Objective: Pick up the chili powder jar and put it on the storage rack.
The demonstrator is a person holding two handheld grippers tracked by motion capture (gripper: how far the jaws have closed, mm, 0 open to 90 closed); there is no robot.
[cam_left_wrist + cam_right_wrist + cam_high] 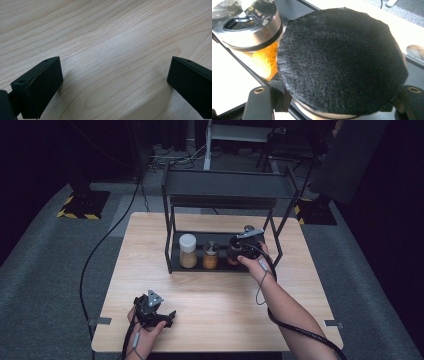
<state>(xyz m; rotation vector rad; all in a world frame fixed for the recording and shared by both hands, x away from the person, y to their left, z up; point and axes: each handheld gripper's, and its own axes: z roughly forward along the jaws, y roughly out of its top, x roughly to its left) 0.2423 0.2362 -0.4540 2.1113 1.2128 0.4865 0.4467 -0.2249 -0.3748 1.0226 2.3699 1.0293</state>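
A person's right tongs (239,251) clamp a black-lidded jar (342,62) at the right end of the lower shelf of a black metal rack (172,225), which stands at the far side of a pale wooden surface (215,295). The jar sits just right of a steel-capped spice jar (210,255) with orange contents; a taller white-lidded jar (188,250) stands left of that. The left tongs (167,317) rest released near the front edge of the surface, well apart from the rack.

The risks, judged from this position: the held jar is very close to the steel-capped one, so a sideways drift while setting down could knock that neighbour over. Whether the jar's base already rests on the shelf cannot be told; if it hangs above, letting go early could let it drop and topple. The rack's upright post and front rail also sit near the wrist and could catch the tongs or the trailing cable on the way out.

The high view gives the whole row of three jars and both hands, but the hand hides the held jar's lid. The right gripper view shows that lid's rough, felt-like top and the tight gap to the steel cap. The left gripper view shows wide-parted jaws over bare wood grain.
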